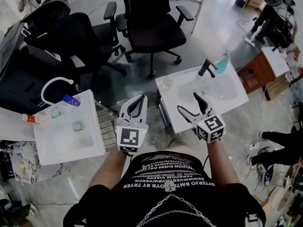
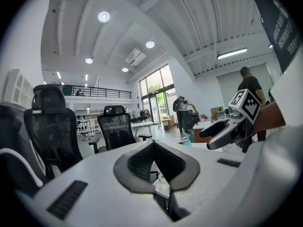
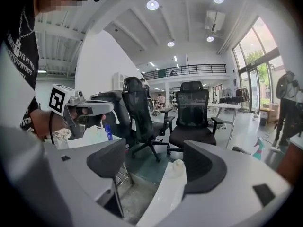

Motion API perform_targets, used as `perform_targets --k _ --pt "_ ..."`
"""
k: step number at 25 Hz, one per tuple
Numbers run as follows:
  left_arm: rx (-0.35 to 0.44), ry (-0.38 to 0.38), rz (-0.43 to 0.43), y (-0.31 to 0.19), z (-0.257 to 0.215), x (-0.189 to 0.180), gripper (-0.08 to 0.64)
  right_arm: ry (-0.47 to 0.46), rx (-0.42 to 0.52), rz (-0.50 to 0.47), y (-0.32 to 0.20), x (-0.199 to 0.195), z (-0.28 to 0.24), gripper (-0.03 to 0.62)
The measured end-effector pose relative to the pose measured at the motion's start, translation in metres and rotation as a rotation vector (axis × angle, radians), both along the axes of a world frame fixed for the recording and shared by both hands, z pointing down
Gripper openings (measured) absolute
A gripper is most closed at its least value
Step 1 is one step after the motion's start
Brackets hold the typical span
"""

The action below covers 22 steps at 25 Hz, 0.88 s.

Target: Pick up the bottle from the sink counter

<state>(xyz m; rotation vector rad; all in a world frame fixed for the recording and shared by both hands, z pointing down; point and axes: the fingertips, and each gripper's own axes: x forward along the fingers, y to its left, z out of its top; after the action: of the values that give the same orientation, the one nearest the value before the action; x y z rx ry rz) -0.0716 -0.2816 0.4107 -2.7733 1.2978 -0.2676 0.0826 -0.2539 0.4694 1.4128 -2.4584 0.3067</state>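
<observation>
You're just getting ready. The bottle (image 1: 167, 81) sits untouched on the far left corner of the sink counter (image 1: 176, 116). Your right gripper (image 1: 187, 102) is spread wide and empty. Your left gripper (image 1: 142, 98) is pressed together. Next, reach the right one around the bottle.
</observation>
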Motion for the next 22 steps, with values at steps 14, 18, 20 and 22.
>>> perform_targets --k 14,18,20,22 --pt "-0.012 -0.007 -0.105 -0.079 0.002 0.041 0.006 0.0 -0.152 -0.166 -0.087 0.022 0.083 0.356" --pt "-0.031 -0.022 -0.146 -0.104 0.014 0.051 0.006 0.041 -0.191 -0.245 -0.115 0.023 0.118 0.356" --pt "-0.043 -0.024 -0.166 -0.116 0.019 0.057 0.006 0.076 -0.196 -0.283 -0.127 0.023 0.134 0.356" --pt "-0.056 -0.028 -0.187 -0.126 0.025 0.061 0.006 0.09 -0.212 -0.314 -0.139 0.023 0.151 0.356"
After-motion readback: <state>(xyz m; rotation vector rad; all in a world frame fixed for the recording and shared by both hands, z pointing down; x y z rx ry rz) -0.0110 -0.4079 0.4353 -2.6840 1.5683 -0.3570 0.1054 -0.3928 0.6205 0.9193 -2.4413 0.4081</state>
